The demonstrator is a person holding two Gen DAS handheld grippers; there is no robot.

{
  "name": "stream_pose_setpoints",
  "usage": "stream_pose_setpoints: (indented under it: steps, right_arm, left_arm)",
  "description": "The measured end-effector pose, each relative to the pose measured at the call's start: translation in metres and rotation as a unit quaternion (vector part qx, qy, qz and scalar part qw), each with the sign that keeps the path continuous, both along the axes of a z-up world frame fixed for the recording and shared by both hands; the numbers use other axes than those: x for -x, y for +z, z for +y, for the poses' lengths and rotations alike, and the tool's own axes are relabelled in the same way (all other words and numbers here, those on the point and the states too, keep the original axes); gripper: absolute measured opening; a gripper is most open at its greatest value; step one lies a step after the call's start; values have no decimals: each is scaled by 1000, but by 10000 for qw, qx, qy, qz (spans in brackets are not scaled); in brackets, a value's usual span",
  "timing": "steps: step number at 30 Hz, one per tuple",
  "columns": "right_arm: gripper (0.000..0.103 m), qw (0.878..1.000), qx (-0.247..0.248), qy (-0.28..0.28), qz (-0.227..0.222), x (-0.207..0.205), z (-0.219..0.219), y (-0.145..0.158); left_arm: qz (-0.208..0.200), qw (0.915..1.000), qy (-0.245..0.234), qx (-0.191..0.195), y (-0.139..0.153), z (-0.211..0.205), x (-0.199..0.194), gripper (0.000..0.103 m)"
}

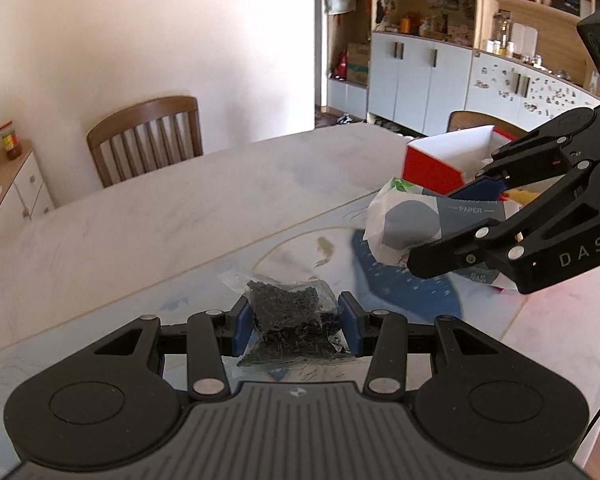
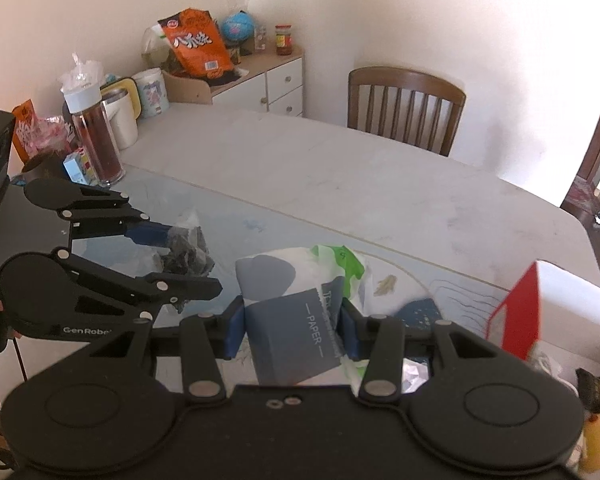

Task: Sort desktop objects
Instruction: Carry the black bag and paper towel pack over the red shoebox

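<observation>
red box (image 2: pixel 518 320) cut by right edge; yellow plush (image 2: pixel 596 440) half out of frame; mat print blurred.

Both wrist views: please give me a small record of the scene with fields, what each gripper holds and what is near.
left gripper: shut on clear bag of black bits
right gripper: shut on tissue pack marked PAPER
height: both items held above the table
red and white box: open, beside the right gripper
chair: at the far side of the table
</observation>
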State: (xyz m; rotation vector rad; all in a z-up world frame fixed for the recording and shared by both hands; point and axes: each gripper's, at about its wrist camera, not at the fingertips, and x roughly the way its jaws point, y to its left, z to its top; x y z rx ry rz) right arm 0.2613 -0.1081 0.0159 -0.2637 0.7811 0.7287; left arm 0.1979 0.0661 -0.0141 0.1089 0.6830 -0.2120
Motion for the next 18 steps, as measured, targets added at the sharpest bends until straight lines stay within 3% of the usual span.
stream_pose_setpoints:
  steps: [18]
  right_arm:
    - [46, 9986, -102, -500, -123, 28, -67, 21]
  left_arm:
    - [-43, 9983, -580, 56, 30, -73, -5, 44]
